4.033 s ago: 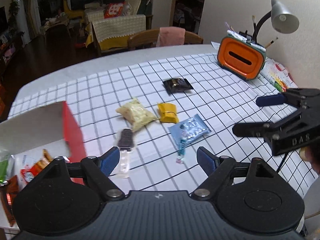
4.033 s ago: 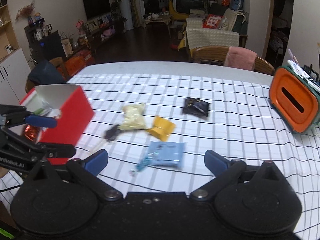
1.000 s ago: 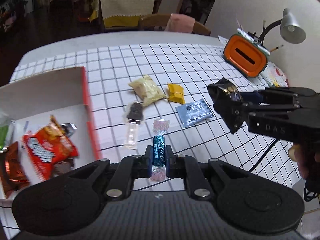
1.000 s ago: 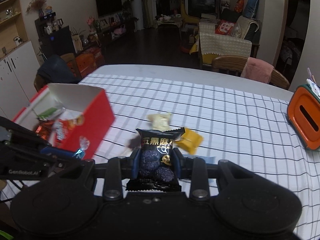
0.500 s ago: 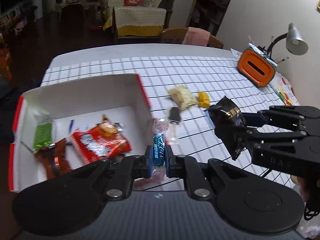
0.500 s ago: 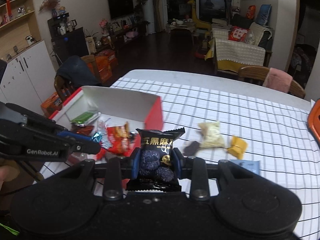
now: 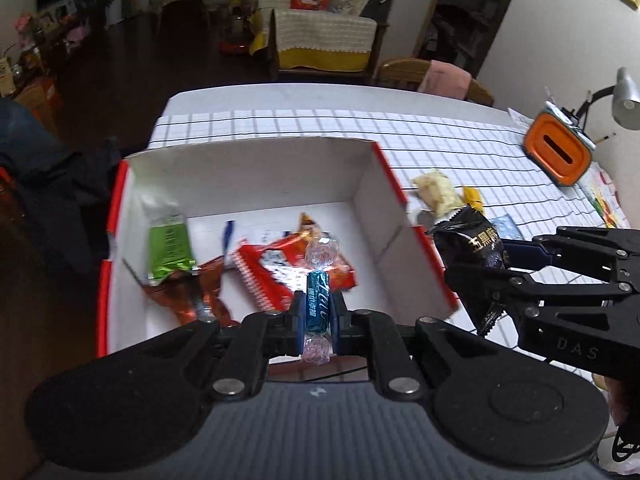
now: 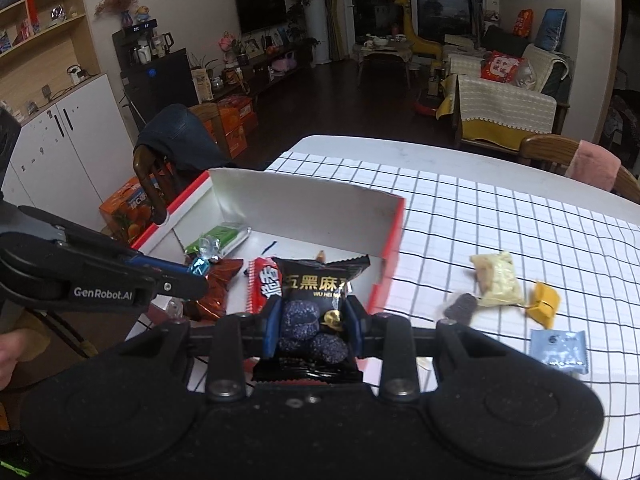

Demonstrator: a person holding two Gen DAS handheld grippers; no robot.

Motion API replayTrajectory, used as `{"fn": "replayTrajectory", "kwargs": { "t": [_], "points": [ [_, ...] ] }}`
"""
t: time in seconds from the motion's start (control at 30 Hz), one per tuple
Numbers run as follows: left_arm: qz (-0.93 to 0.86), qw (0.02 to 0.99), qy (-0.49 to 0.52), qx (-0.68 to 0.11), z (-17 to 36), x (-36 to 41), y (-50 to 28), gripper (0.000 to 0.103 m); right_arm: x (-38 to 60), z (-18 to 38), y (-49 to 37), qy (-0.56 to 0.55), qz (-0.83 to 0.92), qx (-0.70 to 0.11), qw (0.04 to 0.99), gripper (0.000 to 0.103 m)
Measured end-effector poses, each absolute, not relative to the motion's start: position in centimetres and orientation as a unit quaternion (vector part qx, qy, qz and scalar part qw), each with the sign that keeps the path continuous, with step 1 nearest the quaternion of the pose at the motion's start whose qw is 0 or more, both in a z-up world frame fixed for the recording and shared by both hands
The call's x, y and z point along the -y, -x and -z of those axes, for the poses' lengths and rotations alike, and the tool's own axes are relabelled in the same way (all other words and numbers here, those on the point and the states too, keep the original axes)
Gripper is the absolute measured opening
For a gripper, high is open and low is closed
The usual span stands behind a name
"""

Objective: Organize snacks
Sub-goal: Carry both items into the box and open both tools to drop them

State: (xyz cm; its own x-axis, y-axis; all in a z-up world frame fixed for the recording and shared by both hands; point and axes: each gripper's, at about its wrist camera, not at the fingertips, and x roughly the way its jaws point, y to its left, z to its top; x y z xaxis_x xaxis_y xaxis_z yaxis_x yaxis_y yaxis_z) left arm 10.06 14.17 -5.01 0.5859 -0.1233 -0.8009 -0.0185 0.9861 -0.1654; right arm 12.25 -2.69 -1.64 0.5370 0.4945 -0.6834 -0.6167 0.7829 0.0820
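Blue candy (image 7: 317,305), black packet (image 8: 316,312), both gripped

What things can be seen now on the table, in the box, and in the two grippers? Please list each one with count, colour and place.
box: one, red outside, white inside, on the table's left part
tablecloth: one, white with black grid, over the table
green packet: one, inside the box, against its left wall
red packet: one, inside the box, middle
brown foil packet: one, inside the box, near front
pale yellow packet: one, on the tablecloth
yellow sweet: one, beside it
light blue sachet: one, nearer the camera
orange holder: one, far right
blue candy: one, in the left gripper
black snack packet: one, in the right gripper
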Motion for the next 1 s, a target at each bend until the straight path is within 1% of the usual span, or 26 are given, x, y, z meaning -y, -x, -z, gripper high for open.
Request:
{"fn": "replayTrajectory", "kwargs": {
  "t": [0.27, 0.47, 0.77, 1.0],
  "points": [
    [-0.004, 0.883, 0.065, -0.464, 6.3, -17.5, -11.1, 0.012, -0.6, 3.6, -13.2, 0.101, -0.314, -0.374, 0.867, 0.032],
    [-0.029, 0.872, 0.056, -0.486, 7.9, -19.7, -12.6, 0.012, -2.7, 5.6, -14.4, 0.118, -0.315, -0.394, 0.856, 0.032],
    [-0.036, 0.865, 0.051, -0.497, 9.2, -20.1, -12.4, 0.012, -5.0, 8.5, -15.7, 0.134, -0.312, -0.418, 0.842, 0.032],
    [-0.038, 0.862, 0.061, -0.503, 9.7, -19.8, -11.9, 0.012, -5.1, 8.4, -15.6, 0.130, -0.323, -0.422, 0.837, 0.036]
  ]
}}
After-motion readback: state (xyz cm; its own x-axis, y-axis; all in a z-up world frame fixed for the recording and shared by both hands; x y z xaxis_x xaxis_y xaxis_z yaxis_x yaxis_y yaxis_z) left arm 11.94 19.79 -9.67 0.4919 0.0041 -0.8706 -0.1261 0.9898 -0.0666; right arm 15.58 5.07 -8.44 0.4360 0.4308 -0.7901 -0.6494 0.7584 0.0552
